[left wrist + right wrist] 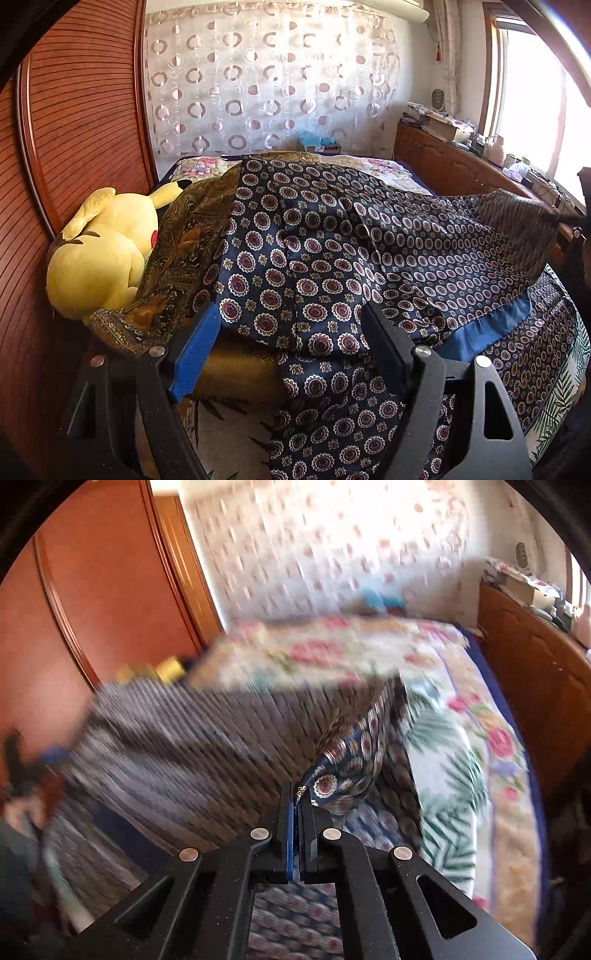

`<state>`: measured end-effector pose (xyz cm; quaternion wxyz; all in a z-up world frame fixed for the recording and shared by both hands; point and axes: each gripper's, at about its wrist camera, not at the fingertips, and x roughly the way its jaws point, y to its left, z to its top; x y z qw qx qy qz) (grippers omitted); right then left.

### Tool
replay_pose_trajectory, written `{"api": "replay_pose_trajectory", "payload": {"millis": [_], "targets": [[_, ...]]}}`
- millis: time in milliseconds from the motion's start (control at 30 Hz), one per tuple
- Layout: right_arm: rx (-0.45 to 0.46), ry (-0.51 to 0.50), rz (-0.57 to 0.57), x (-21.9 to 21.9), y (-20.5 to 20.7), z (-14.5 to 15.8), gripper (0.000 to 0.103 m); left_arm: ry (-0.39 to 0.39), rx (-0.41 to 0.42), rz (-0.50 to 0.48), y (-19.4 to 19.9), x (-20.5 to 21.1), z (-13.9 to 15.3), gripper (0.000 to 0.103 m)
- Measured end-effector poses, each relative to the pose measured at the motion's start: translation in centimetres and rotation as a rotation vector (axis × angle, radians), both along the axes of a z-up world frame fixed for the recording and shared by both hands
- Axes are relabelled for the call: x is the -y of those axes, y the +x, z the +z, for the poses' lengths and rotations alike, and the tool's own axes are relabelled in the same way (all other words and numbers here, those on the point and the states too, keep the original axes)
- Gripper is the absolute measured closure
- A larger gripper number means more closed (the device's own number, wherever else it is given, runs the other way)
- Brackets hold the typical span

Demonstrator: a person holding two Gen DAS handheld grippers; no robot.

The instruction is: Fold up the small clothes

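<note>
A navy cloth with round medallion print (pixel 332 258) lies spread over the bed, its right corner lifted toward the right edge of the left wrist view. My left gripper (pixel 291 321) is open, its fingers on either side of the cloth's near part, holding nothing. My right gripper (pixel 297 794) is shut on a corner of the same navy cloth (pixel 347 764), which hangs stretched to the left in a blurred view. A brown-gold patterned cloth (pixel 177 258) lies under the navy one on the left.
A yellow plush toy (pixel 103 254) lies by the wooden headboard (pixel 74 129) at left. The floral bedspread (pixel 461 746) covers the bed. A wooden cabinet (pixel 454 162) with clutter stands at right under a window. A patterned curtain (pixel 266 81) hangs behind.
</note>
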<state>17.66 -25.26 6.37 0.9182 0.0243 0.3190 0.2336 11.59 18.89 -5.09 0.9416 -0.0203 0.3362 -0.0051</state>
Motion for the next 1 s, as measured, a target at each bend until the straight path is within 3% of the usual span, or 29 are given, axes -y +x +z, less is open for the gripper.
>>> {"api": "replay_pose_trajectory", "payload": {"millis": [67,167,467,700,867,1000], "targets": [[0.036,-0.014,-0.035,0.4,-0.5,1.2,0.102,-0.001,-0.001,0.000,0.0,0.0,0.0,0.024],[0.015,-0.053,-0.091,1.2,-0.3,1.1,0.102,-0.012,0.009,0.003,-0.2,0.0,0.2,0.024],[-0.118,-0.164,-0.130,1.5,0.6,-5.2,0.102,-0.039,0.031,0.045,-0.9,-1.4,0.4,0.024],[-0.149,-0.154,-0.152,1.6,1.7,-7.6,0.102,-0.033,0.029,0.052,-0.1,-2.3,0.4,0.050],[-0.144,-0.157,-0.155,1.7,1.8,-8.2,0.102,0.014,-0.007,0.086,1.6,-2.4,-0.2,0.050],[-0.136,-0.170,-0.152,1.9,1.4,-8.5,0.102,-0.004,-0.022,0.101,2.2,-2.9,-0.8,0.050]]}}
